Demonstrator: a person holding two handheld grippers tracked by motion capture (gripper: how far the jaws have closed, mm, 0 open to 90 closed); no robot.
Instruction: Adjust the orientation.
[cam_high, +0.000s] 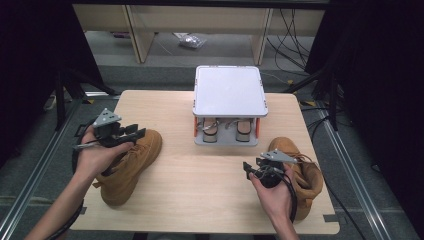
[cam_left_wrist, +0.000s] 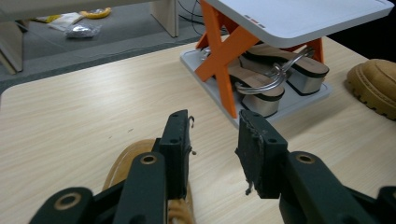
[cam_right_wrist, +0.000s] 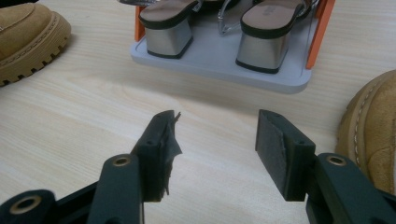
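Boots: two tan ones on your table (cam_high: 200, 190). The left boot (cam_high: 131, 167) lies right under your left gripper (cam_high: 134, 133), its toe toward the rack; the right boot (cam_high: 300, 172) sits just beside your right gripper (cam_high: 249, 169), on its outer side.
Left gripper: you hold it above the left boot's opening, jaws pointing toward the shoe rack (cam_high: 229, 91), parted with a clear gap and nothing between them (in the left gripper view bare tabletop shows through the gap).
Right gripper: you hold it low over the table, jaws aimed at the rack's lower shelf, spread wide and empty.
Left hand (cam_high: 97, 155): wrapped round the gripper's handle, forearm coming in from the lower left corner.
Right hand (cam_high: 272, 192): gripping from below, forearm rising from the bottom edge.
Rack: one white two-level stand with orange cross braces, at the table's far middle.
Sandals (cam_right_wrist: 212, 32): two block-heeled ones on the lower shelf, side by side, heels toward you.
Count: two boots, two sandals, one rack, two grippers.
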